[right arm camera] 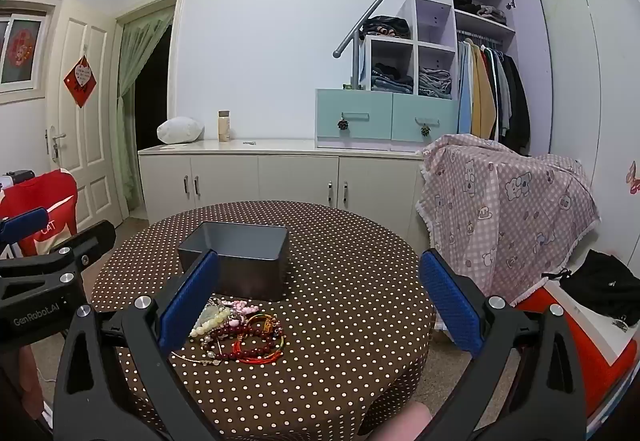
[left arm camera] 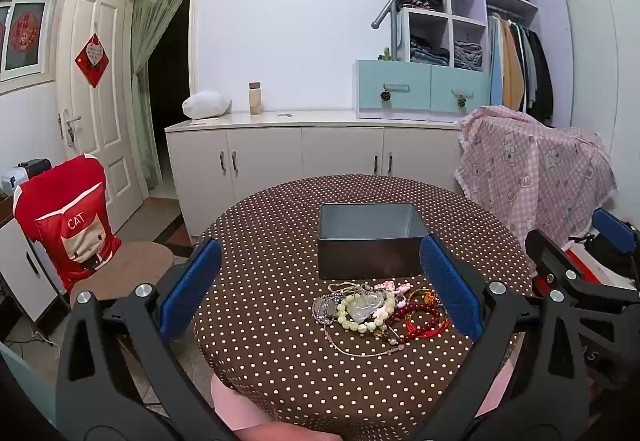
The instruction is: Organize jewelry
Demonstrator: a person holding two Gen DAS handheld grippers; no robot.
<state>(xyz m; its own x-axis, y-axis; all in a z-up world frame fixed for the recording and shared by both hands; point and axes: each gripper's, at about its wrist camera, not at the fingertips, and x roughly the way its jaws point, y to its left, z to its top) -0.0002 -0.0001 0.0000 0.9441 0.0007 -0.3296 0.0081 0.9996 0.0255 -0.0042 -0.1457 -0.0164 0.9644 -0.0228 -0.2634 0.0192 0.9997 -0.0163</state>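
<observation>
A tangled pile of jewelry (left arm camera: 380,311) lies on the round table with a brown polka-dot cloth (left arm camera: 280,361): pale green beads, dark red beads, red cords, thin chains. Just behind the pile stands an open grey metal box (left arm camera: 370,239), which looks empty. My left gripper (left arm camera: 320,285) hovers open above the table's near side, the pile between and beyond its blue pads. In the right wrist view the jewelry (right arm camera: 240,333) and the box (right arm camera: 240,265) sit left of centre. My right gripper (right arm camera: 320,297) is open and holds nothing; its left finger (right arm camera: 188,301) hides part of the pile.
A chair with a red cat cushion (left arm camera: 68,225) stands left of the table. A pink checked cloth (right arm camera: 504,209) drapes something at the right. White cabinets (left arm camera: 304,153) line the far wall. The left gripper's body (right arm camera: 44,281) shows at the right wrist view's left edge.
</observation>
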